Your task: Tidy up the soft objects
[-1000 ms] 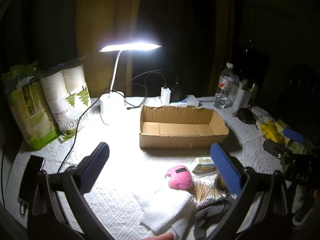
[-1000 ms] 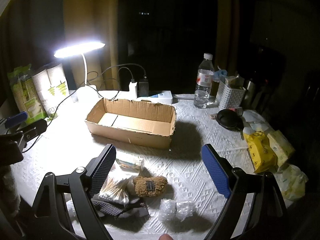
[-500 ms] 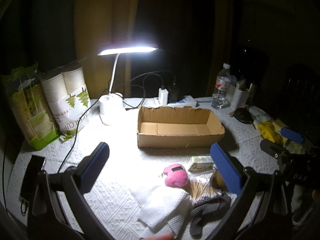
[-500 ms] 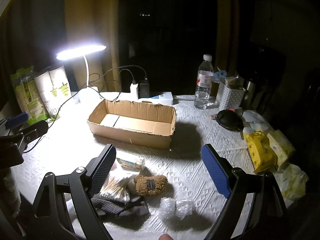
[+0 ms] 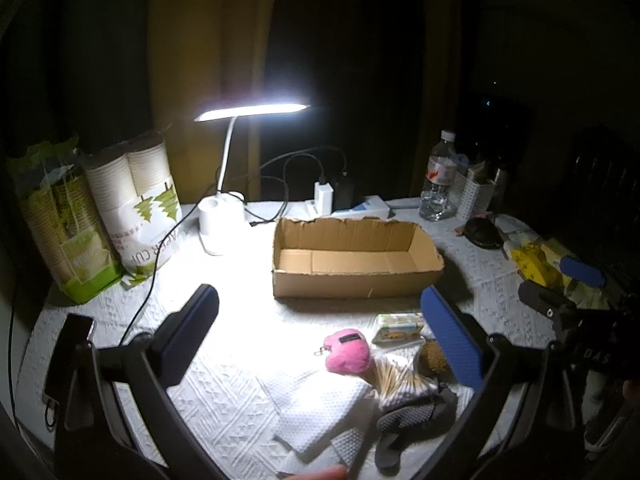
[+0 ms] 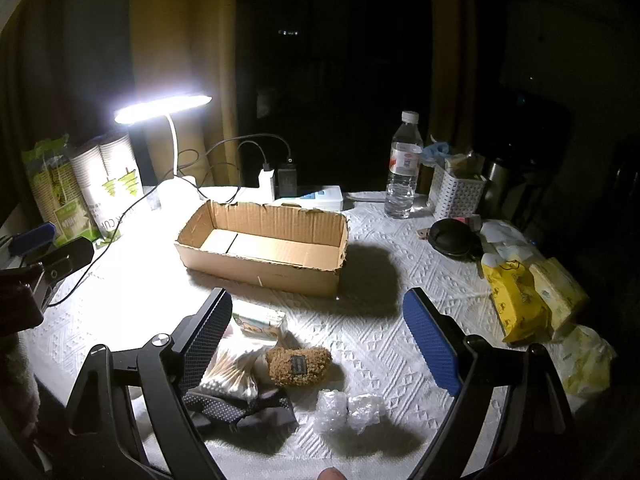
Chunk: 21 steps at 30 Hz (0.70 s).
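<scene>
Nearby, fuzzy pink plush [image 5: 347, 353] lies beside rectangular corrugated cardboard box [image 5: 356, 258].

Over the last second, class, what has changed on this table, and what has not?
Only the cameras drifted: the left gripper and right gripper eased slightly back, both open and empty. Nothing was grasped or released. The cardboard box stays empty; the pink plush, brown plush and cotton swabs lie unmoved.
</scene>
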Motion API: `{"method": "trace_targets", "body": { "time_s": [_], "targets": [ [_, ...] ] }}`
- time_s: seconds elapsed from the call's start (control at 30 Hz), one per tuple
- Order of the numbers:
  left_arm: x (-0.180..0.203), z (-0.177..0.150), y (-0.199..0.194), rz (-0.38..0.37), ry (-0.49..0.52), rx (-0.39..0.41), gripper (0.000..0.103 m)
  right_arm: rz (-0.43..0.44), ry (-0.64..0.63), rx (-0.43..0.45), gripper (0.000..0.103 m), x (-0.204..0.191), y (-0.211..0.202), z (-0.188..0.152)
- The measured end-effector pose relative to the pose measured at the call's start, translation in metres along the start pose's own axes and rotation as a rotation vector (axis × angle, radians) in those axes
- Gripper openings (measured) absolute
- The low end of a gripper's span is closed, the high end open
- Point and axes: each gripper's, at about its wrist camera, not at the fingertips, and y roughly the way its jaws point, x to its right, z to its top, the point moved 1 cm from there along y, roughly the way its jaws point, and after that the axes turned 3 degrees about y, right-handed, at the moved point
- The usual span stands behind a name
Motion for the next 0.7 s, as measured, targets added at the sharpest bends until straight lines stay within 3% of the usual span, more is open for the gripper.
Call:
{"method": "trace_targets", "body": {
  "time_s": [0.7],
  "targets": [
    [0.0010,0.0008,-0.0050,0.001,-0.001,0.005,0.102,0.003,-0.001,0.000,0.090,0.0015,-0.0029,0.0004]
  ]
}}
